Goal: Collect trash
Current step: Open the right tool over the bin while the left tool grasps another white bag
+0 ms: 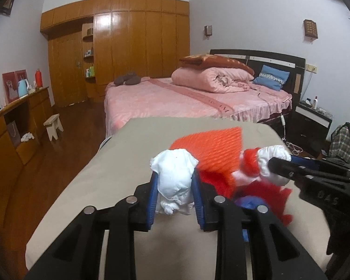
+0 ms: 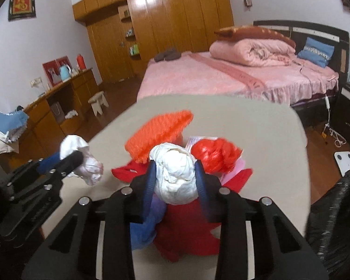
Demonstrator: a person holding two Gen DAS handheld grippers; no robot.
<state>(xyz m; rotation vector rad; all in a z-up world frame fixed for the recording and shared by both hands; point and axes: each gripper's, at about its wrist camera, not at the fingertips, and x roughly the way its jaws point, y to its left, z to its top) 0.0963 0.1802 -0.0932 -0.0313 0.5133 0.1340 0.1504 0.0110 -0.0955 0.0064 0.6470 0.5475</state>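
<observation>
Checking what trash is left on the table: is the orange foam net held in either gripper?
No. The orange foam net lies on the table, while each gripper's jaws pinch a white paper wad.

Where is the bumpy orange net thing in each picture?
Left wrist view: the orange net lies on the beige table, right of centre, behind the two white wads.
Right wrist view: the orange net sits just left of centre, right behind the white wad in the near gripper.
Shared landmark: the pink bed behind the table.
</observation>
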